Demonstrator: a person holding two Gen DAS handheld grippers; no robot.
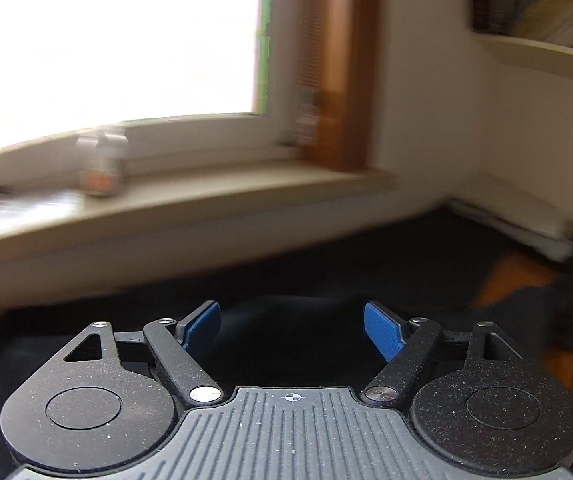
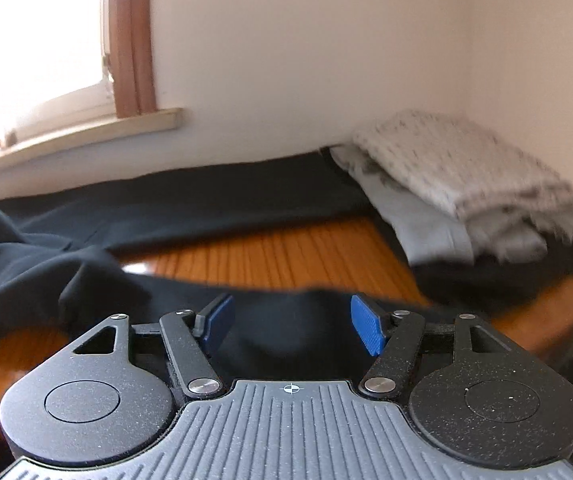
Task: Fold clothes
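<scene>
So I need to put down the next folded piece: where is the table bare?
Bare wood shows between the dark garment in front and the black cloth along the wall, left of the folded pile. A smaller strip lies at the right edge. The far right corner, under the pile, is crowded.

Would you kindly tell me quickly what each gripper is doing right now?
Left gripper: open, holding nothing; dark garment beyond.
Right gripper: open, holding nothing, over the dark garment.

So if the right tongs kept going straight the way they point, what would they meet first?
Most likely the dark cloth lying just ahead of the open right tongs, then the wooden table; depth is uncertain.
</scene>
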